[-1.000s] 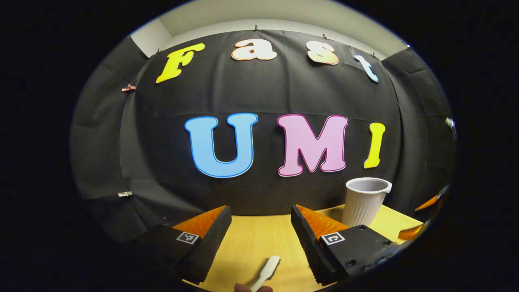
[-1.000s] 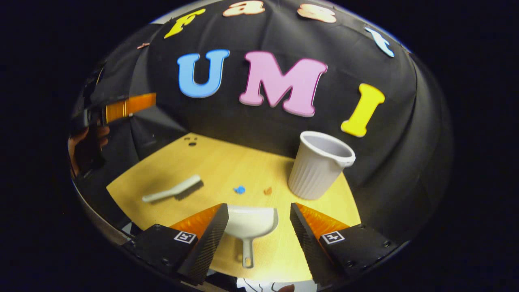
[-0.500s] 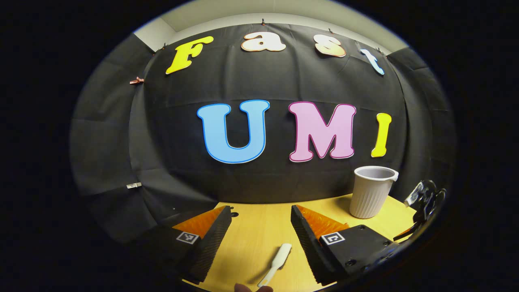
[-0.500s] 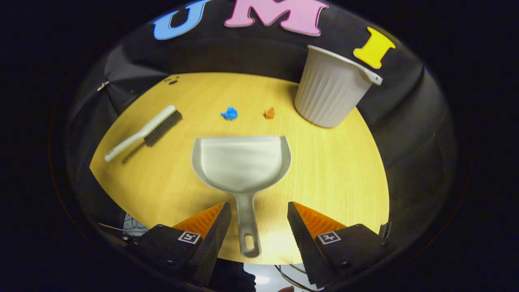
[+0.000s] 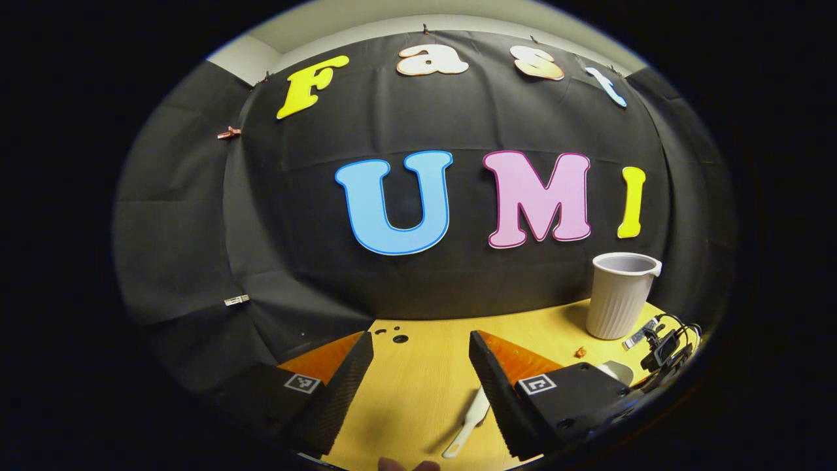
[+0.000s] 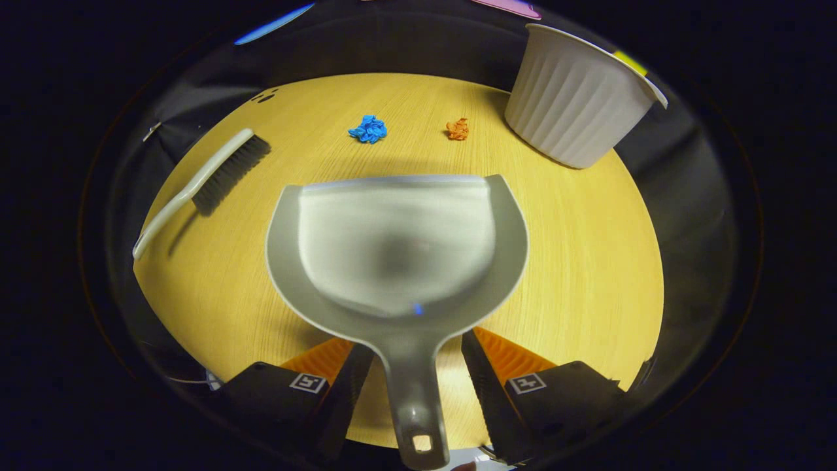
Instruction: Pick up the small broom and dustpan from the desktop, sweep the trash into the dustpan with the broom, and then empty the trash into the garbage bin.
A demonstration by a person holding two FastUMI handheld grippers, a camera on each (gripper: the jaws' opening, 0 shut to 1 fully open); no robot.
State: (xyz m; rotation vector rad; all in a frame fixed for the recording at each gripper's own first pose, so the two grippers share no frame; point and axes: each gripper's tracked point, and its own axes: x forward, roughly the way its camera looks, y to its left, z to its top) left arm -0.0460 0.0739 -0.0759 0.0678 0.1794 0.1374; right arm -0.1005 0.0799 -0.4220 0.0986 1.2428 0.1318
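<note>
Right gripper (image 6: 416, 366): fingers spread, one on each side of the dustpan's handle (image 6: 410, 386), with a gap showing on both sides, so nothing is gripped; judged to be lined up along the handle so that closing would catch it. Dustpan (image 6: 395, 245): flat on the desk (image 6: 588, 261), mouth turned away from the gripper toward the scraps, a placing that suits sweeping into it once it is held. Left gripper (image 5: 422, 379): fingers wide apart and empty, held above the desk, with the broom's handle (image 5: 467, 425) lying on the wood just inside its right finger, not between the pads; judged not yet lined up for a pick. Broom (image 6: 203, 180): on its side at the left of the desk, bristles toward the far end, well apart from the dustpan. Trash: a blue scrap (image 6: 368, 128) and an orange scrap (image 6: 458, 129), near each other just beyond the dustpan's mouth. Bin (image 6: 575, 104): upright at the far right corner, open top, near the orange scrap.
</note>
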